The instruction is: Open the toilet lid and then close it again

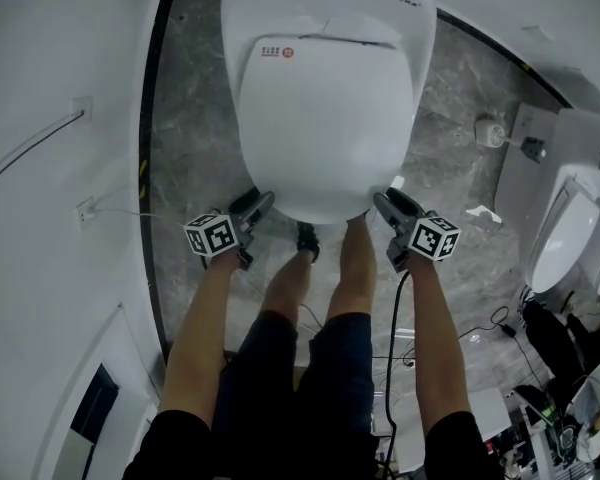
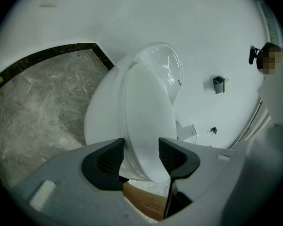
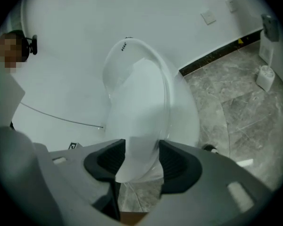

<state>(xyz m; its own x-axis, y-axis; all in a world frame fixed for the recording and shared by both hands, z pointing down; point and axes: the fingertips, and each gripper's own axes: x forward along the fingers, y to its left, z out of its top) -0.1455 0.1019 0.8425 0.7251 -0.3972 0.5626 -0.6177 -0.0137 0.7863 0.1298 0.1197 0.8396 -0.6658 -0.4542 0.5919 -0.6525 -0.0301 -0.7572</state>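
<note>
The white toilet lid (image 1: pixel 325 118) lies low over the bowl, and I stand right at its front. My left gripper (image 1: pixel 263 204) is at the lid's front left corner. In the left gripper view the lid edge (image 2: pixel 146 121) fills the gap between the pads of that gripper (image 2: pixel 141 149). My right gripper (image 1: pixel 383 200) is at the front right corner. There the blurred lid edge (image 3: pixel 137 112) sits between both pads of that gripper (image 3: pixel 142 154) and looks slightly parted from the bowl rim (image 3: pixel 179 107).
The person's legs (image 1: pixel 310 268) stand close against the bowl's front. A white wall with sockets (image 1: pixel 85 208) runs along the left. A urinal (image 1: pixel 555 238) hangs at the right, with cables (image 1: pixel 500 323) on the marble floor and a small white holder (image 1: pixel 490 131) beyond.
</note>
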